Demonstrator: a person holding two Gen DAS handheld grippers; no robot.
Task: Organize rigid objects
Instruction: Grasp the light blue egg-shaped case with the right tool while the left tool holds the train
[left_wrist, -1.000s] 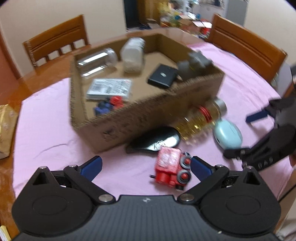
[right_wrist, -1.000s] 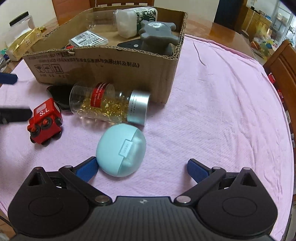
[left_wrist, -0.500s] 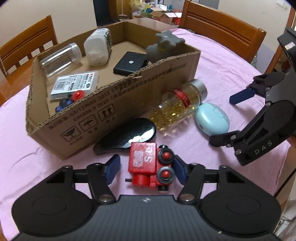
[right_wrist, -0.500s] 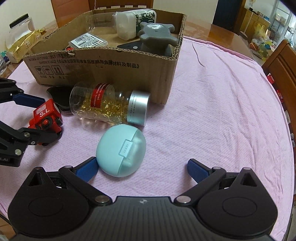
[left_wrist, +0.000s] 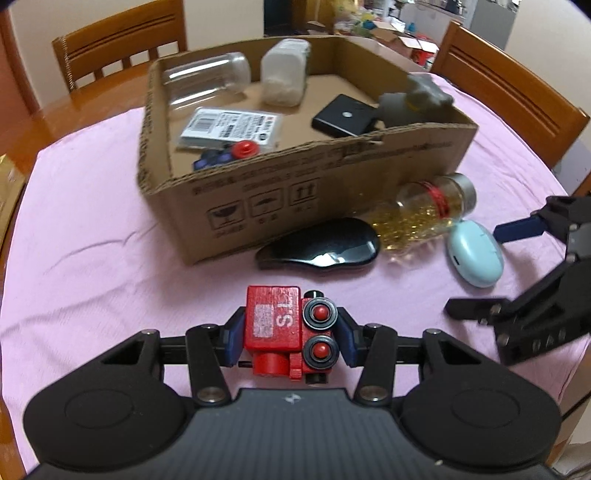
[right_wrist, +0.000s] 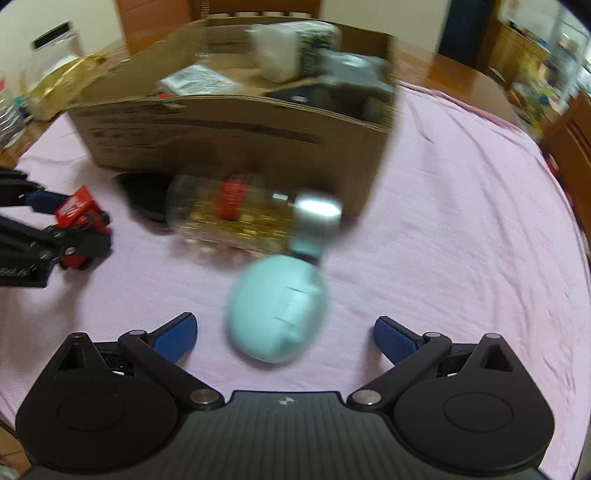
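Observation:
My left gripper (left_wrist: 290, 338) is shut on a red toy train (left_wrist: 288, 328), held just above the pink cloth; it also shows in the right wrist view (right_wrist: 79, 218). My right gripper (right_wrist: 284, 338) is open, its blue pads either side of a pale blue oval case (right_wrist: 279, 310), not touching it. The case (left_wrist: 474, 254) lies beside a clear bottle of yellow capsules (left_wrist: 424, 210) and a black glossy oval object (left_wrist: 321, 247), all in front of the cardboard box (left_wrist: 332, 184).
The box holds a clear jar (left_wrist: 207, 79), a white bottle (left_wrist: 284, 72), a labelled packet (left_wrist: 231, 127), a black square item (left_wrist: 345, 118) and a grey toy (left_wrist: 413, 99). Wooden chairs (left_wrist: 513, 92) stand behind the table. A gold packet (right_wrist: 59, 85) lies at the left.
My left gripper closed on the red train and lifted it slightly. My right gripper moved so that the blue case now lies between its open pads.

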